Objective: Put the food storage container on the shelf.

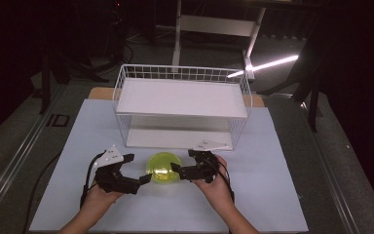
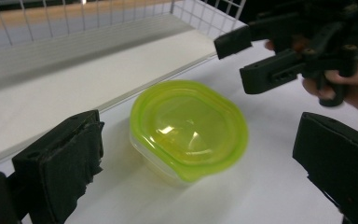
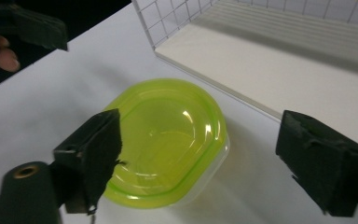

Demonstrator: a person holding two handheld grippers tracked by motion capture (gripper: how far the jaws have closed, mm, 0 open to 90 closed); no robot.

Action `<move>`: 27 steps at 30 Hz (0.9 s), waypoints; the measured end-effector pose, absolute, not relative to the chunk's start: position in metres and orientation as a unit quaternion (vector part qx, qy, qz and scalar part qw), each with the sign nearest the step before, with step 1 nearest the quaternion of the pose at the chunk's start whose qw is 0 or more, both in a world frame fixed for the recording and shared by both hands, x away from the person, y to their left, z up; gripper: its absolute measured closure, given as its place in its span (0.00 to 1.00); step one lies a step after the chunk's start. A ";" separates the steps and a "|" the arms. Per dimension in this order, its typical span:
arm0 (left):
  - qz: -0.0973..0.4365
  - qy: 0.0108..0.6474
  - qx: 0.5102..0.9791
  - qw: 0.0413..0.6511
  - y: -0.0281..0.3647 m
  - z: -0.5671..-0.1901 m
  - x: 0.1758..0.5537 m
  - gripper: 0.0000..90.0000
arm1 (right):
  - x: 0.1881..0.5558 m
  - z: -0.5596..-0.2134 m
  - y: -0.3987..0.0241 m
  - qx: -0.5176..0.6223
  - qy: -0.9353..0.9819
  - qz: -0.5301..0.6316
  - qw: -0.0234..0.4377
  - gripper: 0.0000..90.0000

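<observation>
now the green-lidded container (image 1: 163,167) sits between both grippers, each with jaws apart, untouched.

light: bright table (image 1: 272,195), dark surroundings | glare: lid (image 2: 186,126) | blur: slight

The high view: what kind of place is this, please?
Probably a lab or studio set up for recording: a white table lit in a dark room, holding a wire shelf rack and a green-lidded container, with bare metal stands behind.
</observation>
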State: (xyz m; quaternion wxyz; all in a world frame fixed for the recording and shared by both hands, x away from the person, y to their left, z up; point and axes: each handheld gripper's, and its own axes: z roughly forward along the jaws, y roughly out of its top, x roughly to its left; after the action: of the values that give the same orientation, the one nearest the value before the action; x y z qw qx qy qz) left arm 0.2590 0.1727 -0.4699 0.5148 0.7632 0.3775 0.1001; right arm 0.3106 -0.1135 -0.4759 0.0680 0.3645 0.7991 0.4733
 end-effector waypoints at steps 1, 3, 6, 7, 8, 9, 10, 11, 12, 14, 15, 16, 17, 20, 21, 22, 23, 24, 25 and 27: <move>0.094 0.388 0.759 0.514 0.172 -0.472 0.263 0.03 | 0.312 -0.477 -0.113 0.364 0.800 0.473 0.064 0.18; 0.085 0.399 0.755 0.514 0.172 -0.476 0.269 0.06 | 0.312 -0.478 -0.113 0.371 0.795 0.475 0.063 0.26; 0.076 0.418 0.754 0.501 0.171 -0.482 0.276 0.08 | 0.315 -0.481 -0.115 0.389 0.788 0.475 0.051 0.35; 0.073 0.428 0.751 0.497 0.171 -0.484 0.278 0.10 | 0.315 -0.482 -0.115 0.394 0.788 0.471 0.051 0.40; 0.067 0.434 0.749 0.497 0.171 -0.486 0.279 0.15 | 0.315 -0.483 -0.115 0.399 0.787 0.468 0.051 0.41; 0.059 0.439 0.749 0.492 0.171 -0.488 0.280 0.18 | 0.315 -0.484 -0.115 0.400 0.788 0.466 0.051 0.41; 0.050 0.449 0.746 0.489 0.170 -0.491 0.282 0.18 | 0.314 -0.486 -0.114 0.402 0.789 0.462 0.051 0.44; 0.047 0.460 0.744 0.483 0.169 -0.493 0.283 0.22 | 0.314 -0.487 -0.114 0.403 0.791 0.458 0.051 0.46; 0.044 0.469 0.742 0.477 0.168 -0.495 0.284 0.29 | 0.314 -0.489 -0.114 0.407 0.791 0.454 0.052 0.46; 0.044 0.483 0.742 0.463 0.166 -0.498 0.286 0.36 | 0.315 -0.493 -0.114 0.415 0.789 0.451 0.045 0.49; 0.048 0.490 0.742 0.455 0.164 -0.500 0.286 0.40 | 0.315 -0.494 -0.114 0.420 0.788 0.448 0.045 0.53; 0.050 0.496 0.740 0.451 0.164 -0.501 0.286 0.43 | 0.315 -0.495 -0.114 0.422 0.788 0.447 0.045 0.55; 0.045 0.498 0.738 0.453 0.164 -0.502 0.286 0.47 | 0.315 -0.496 -0.114 0.423 0.789 0.444 0.046 0.58; 0.032 0.501 0.737 0.452 0.163 -0.505 0.286 0.55 | 0.315 -0.498 -0.115 0.434 0.786 0.439 0.037 0.64; 0.024 0.504 0.735 0.453 0.163 -0.507 0.286 0.57 | 0.315 -0.498 -0.115 0.437 0.785 0.437 0.033 0.67; 0.016 0.506 0.733 0.455 0.163 -0.508 0.286 0.61 | 0.314 -0.498 -0.114 0.436 0.785 0.439 0.027 0.68; 0.011 0.506 0.731 0.457 0.164 -0.508 0.286 0.64 | 0.314 -0.498 -0.114 0.437 0.785 0.438 0.023 0.70; 0.010 0.503 0.735 0.455 0.163 -0.506 0.286 0.67 | 0.312 -0.497 -0.112 0.437 0.786 0.438 0.024 0.73; 0.017 0.501 0.740 0.448 0.161 -0.505 0.285 0.69 | 0.310 -0.496 -0.111 0.435 0.788 0.435 0.030 0.73; 0.016 0.497 0.745 0.444 0.160 -0.502 0.283 0.72 | 0.308 -0.495 -0.109 0.432 0.793 0.427 0.041 0.74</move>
State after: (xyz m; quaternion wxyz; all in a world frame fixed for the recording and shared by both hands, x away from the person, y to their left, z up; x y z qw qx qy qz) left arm 0.2833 0.1597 -0.5024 0.4444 0.7453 0.4967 0.0158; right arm 0.3081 -0.1086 -0.4951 0.0407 0.4324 0.7929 0.4274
